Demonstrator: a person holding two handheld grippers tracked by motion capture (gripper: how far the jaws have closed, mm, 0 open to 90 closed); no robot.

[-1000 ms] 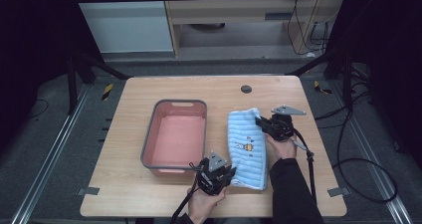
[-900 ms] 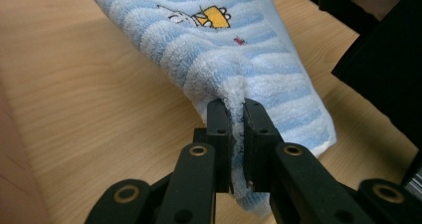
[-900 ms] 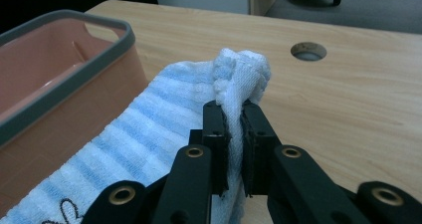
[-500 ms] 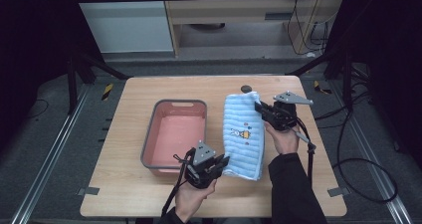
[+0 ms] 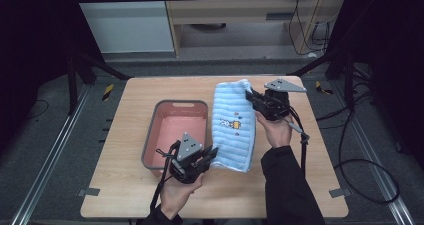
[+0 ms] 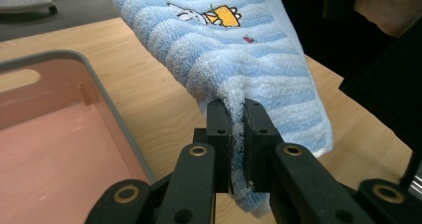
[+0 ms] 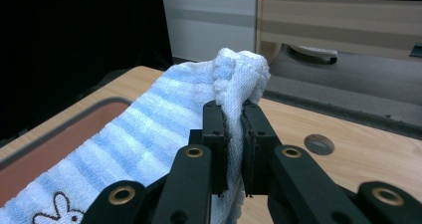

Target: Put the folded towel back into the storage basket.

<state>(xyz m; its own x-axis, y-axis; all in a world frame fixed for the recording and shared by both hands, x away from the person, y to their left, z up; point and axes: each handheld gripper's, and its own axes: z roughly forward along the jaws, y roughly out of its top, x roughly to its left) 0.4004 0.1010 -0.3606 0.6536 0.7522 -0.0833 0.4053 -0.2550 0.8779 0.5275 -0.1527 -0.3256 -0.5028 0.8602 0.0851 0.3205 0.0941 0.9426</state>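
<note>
One towel (image 5: 233, 126), light blue with white stripes in a ribbed terry, embroidered near its middle with a small white rabbit and an orange shape (rabbit also visible low in the right gripper view). Stretched lengthwise between the two grippers over the right-hand half of the table (image 5: 125, 190), just beside the tray's right wall, running from near the far edge toward the near edge.

Left gripper (image 5: 210, 154) clamped on the towel's near left corner; in its own view, the jaws pressed together with a fold of towel (image 6: 239, 59) pinched between them and hanging below. Right gripper (image 5: 251, 96) closed on the far right corner; bunched cloth (image 7: 239, 77) rising above its jaws in the right gripper view. Towel sagging between the two holds, whether touching the wood cannot be told.

One tray (image 5: 151, 140), pink inside with a grey rim, set left of centre on the table. Nothing inside it, pink floor bare. One round dark hole (image 7: 319, 144) in the tabletop near the far edge.
</note>
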